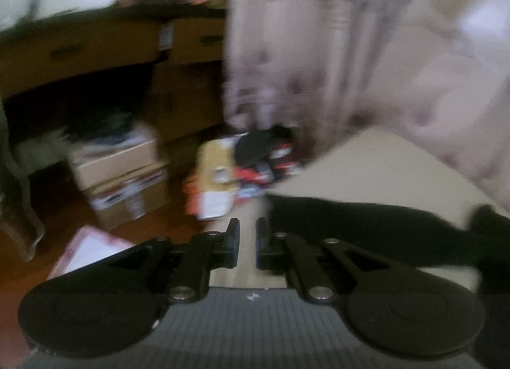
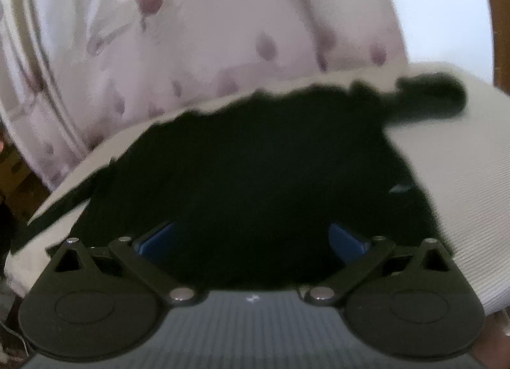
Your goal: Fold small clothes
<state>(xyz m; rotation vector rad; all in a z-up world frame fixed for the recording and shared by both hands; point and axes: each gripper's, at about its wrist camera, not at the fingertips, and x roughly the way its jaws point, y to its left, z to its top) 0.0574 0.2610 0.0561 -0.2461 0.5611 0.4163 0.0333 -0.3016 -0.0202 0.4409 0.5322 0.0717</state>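
Note:
A black garment lies spread on a white ribbed surface. My right gripper is wide open just above the garment's near edge, its blue pads over the cloth, holding nothing. In the left wrist view the same black garment lies to the right on the white surface. My left gripper is at the surface's left edge, jaws nearly together with a narrow gap and nothing between them. Both views are blurred.
A person in a pale patterned garment stands behind the surface, also in the right view. Left of the surface are cardboard boxes, a pile of coloured items and a wooden floor.

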